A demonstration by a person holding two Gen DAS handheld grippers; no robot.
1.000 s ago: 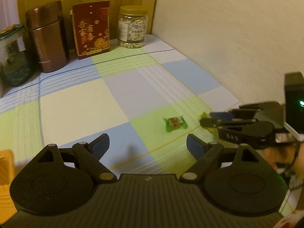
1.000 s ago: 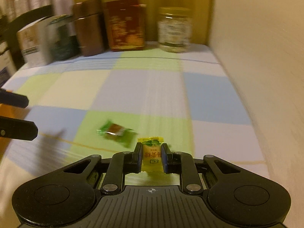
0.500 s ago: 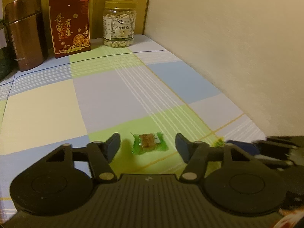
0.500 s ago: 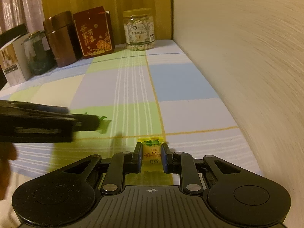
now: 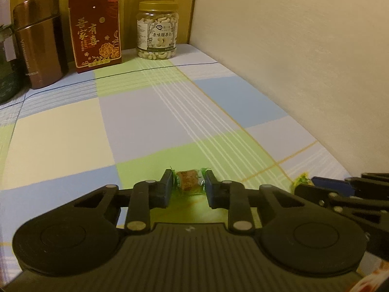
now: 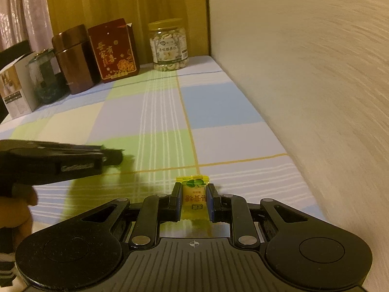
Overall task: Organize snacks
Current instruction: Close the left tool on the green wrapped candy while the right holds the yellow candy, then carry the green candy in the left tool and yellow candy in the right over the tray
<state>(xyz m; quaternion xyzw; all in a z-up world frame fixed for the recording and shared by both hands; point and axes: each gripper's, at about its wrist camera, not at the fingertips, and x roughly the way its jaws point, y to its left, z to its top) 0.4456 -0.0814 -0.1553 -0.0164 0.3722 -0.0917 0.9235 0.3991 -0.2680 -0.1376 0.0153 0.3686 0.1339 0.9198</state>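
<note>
Left gripper (image 5: 188,186) fingers bracket the green-wrapped candy (image 5: 188,180) on the table (image 5: 136,121), long axis spanning the gap, contact unclear; right gripper (image 6: 194,200), just beside, clamps the yellow candy (image 6: 193,196).

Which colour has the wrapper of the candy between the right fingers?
Yellow candy wrapper; right wrist view.

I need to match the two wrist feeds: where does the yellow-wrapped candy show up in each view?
Left wrist: yellow-wrapped candy shows only as a sliver at lower right, at the tip of the right gripper.
Right wrist: bottom centre, clamped between the right gripper fingers.
Shared landmark: the cashew jar in the far corner by the wall.
</note>
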